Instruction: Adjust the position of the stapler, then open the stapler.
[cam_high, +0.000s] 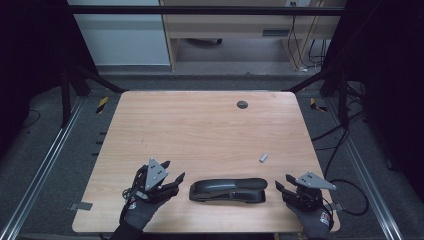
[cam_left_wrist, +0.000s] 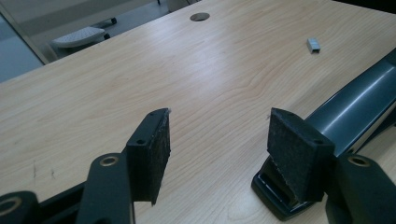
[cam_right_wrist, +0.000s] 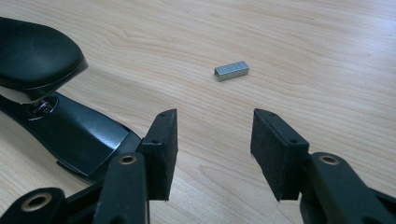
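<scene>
A black stapler (cam_high: 227, 190) lies flat near the table's front edge, between my two grippers. My left gripper (cam_high: 171, 171) is open just left of the stapler's end; in the left gripper view (cam_left_wrist: 217, 140) its right jaw stands beside the stapler (cam_left_wrist: 350, 109). My right gripper (cam_high: 283, 183) is open just right of the stapler. In the right gripper view (cam_right_wrist: 212, 140) the stapler's head (cam_right_wrist: 37, 56) is at the left, and a small block of staples (cam_right_wrist: 231, 70) lies ahead on the wood. The same staple block (cam_high: 263, 158) (cam_left_wrist: 314, 45) lies right of centre.
The wooden table (cam_high: 200, 125) has a round cable hole (cam_high: 242, 104) near its far edge. Behind the table stand a desk and cables on the floor. Dark frame rails run along both sides.
</scene>
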